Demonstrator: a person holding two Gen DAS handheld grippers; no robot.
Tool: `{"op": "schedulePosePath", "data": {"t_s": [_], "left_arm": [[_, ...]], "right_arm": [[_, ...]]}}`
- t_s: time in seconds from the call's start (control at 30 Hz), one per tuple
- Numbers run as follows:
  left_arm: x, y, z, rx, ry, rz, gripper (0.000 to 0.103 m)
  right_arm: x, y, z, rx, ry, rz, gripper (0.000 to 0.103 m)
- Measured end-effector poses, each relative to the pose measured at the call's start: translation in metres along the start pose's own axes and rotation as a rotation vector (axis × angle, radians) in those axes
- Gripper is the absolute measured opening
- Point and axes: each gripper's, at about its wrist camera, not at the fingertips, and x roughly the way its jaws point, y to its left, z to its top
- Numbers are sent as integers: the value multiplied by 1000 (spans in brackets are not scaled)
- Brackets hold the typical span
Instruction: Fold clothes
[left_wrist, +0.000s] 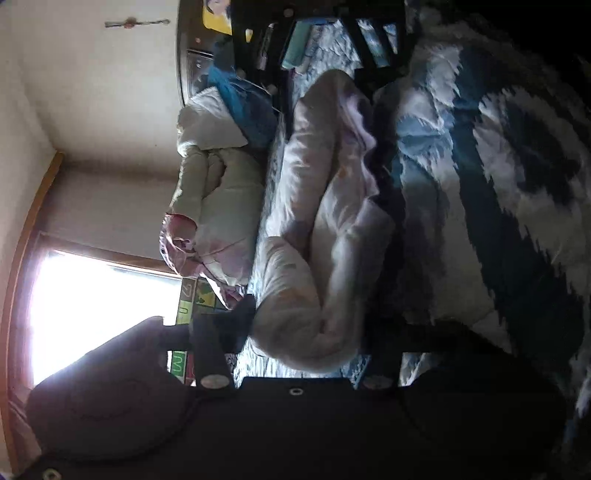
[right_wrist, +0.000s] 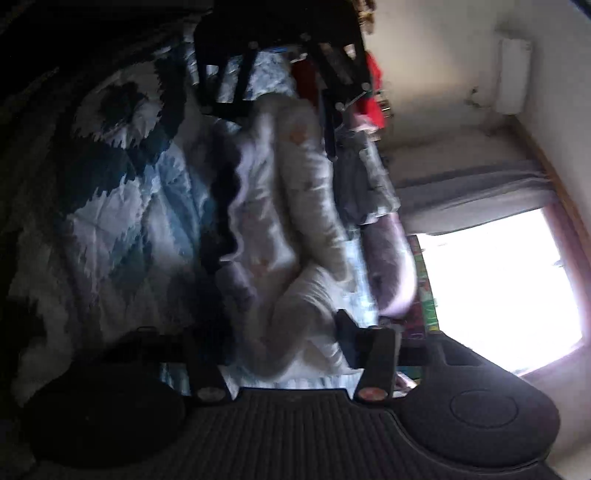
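A long white garment (left_wrist: 317, 236) with pale prints and a scalloped lilac edge lies bunched lengthwise on the blue-and-white patterned bedspread (left_wrist: 480, 177). My left gripper (left_wrist: 314, 325) is open, its dark fingers straddling the garment's near end. At the far end is my right gripper (left_wrist: 325, 40), its fingers spread to either side of the cloth. In the right wrist view the same garment (right_wrist: 284, 221) runs away from my open right gripper (right_wrist: 280, 332) toward the left gripper (right_wrist: 280, 59). I cannot tell whether any finger touches the cloth.
White and pink bedding (left_wrist: 210, 192) and a blue cloth (left_wrist: 240, 103) are piled along the bed's far side. A bright window (left_wrist: 92, 302) glares behind. In the right wrist view, grey-purple pillows (right_wrist: 369, 192), something red (right_wrist: 373, 92) and the window (right_wrist: 498, 288) border the bed.
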Motion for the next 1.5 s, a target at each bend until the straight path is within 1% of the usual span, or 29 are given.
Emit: {"op": "schedulePosePath", "data": {"t_s": [0.03,0.07,0.2,0.3,0.33,0.43,0.53,0.6,0.67,0.73,0.8,0.9,0.97,1.0,1.03,1.07,1.17,1.27,1.37,1.4,1.5], "left_arm": [[0,0,2,-3,9,-5,35],[-1,1,5,-9,19,-9,32],[-20,6,18,-39,36,-21,30],[-48,5,26,-37,20,-43,30],[-60,3,29,-36,13,-57,30],[-99,2,40,-44,-10,-113,30],[-137,6,55,-63,-31,-197,30],[-155,15,62,-79,-47,-262,30],[-163,31,65,-111,-51,-325,30],[-163,51,65,-166,-40,-377,30],[-154,79,62,-251,-29,-436,31],[-136,115,52,-383,-28,-519,32],[-121,135,42,-464,-41,-566,36],[-113,144,37,-509,-48,-586,36],[-103,153,30,-568,-54,-608,37],[-93,161,22,-629,-60,-615,37],[-64,179,-9,-851,-60,-640,37],[-26,186,-49,-1164,-52,-649,37],[12,179,-76,-1443,-14,-639,37],[23,174,-82,-1519,-3,-640,37],[53,161,-94,-1708,13,-640,37]], "right_arm": [[2,-2,3,19,14,33,32],[1,-2,7,48,26,59,30],[-9,-14,19,160,56,80,27],[-35,-13,28,199,47,103,27],[-46,-13,32,218,46,125,27],[-79,-17,40,288,45,202,27],[-99,-36,44,353,41,259,27],[-112,-48,46,396,38,297,28],[-125,-61,48,440,36,335,29],[-138,-73,50,483,33,373,30],[-151,-86,52,526,30,411,30],[-127,-130,41,667,8,418,31],[-116,-151,29,758,-4,429,32],[-110,-159,23,807,-10,437,32],[-104,-166,16,858,-16,446,32],[-95,-172,7,912,-20,456,33],[-69,-185,-21,1079,-34,481,33],[-31,-194,-53,1286,-49,505,33],[8,-192,-88,1515,-54,527,33],[22,-190,-98,1586,-49,530,33],[55,-176,-126,1784,-11,547,33]]}}
